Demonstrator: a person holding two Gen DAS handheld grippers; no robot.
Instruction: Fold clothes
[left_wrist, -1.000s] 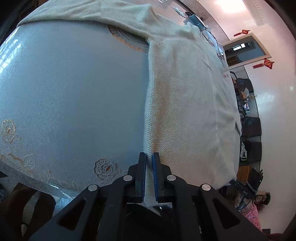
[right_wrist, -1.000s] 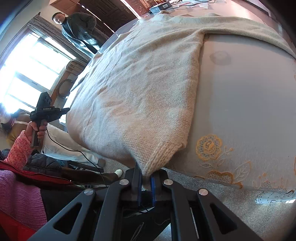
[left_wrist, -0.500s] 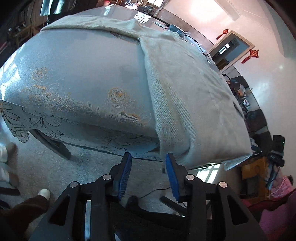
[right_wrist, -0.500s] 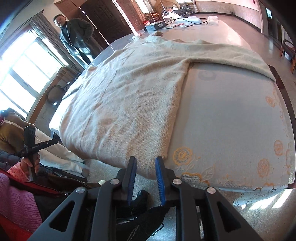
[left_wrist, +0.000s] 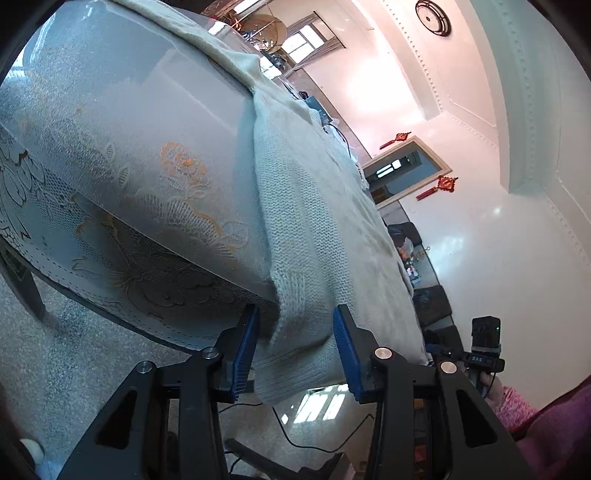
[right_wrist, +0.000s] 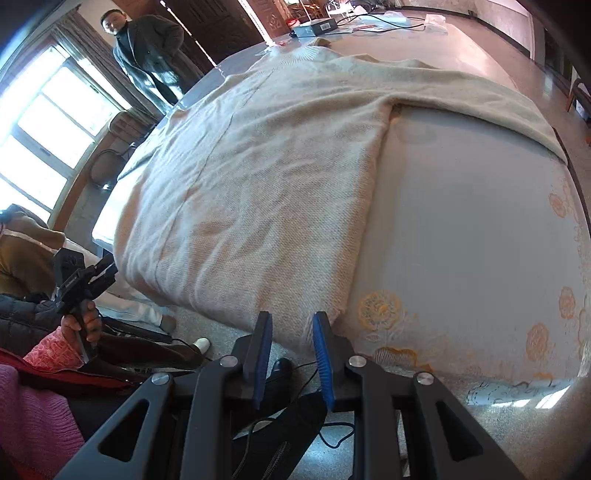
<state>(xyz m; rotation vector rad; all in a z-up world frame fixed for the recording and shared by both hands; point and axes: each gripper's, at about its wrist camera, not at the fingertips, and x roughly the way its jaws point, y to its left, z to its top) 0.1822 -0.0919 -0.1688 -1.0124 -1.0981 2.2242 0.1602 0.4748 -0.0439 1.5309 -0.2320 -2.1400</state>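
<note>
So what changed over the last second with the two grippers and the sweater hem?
Both grippers let go of the hem. The left gripper opened and drew back off the table edge; the hem corner hangs between its pads, unpinched. The right gripper is opening, hem just beyond its tips. The sweater stayed spread flat on the table, sleeve still stretched out.

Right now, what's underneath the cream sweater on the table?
The cream sweater lies flat on a pale tablecloth with orange flower patterns, its hem hanging over the table's near edge. Whatever is directly beneath the knit is covered and cannot be seen.
</note>
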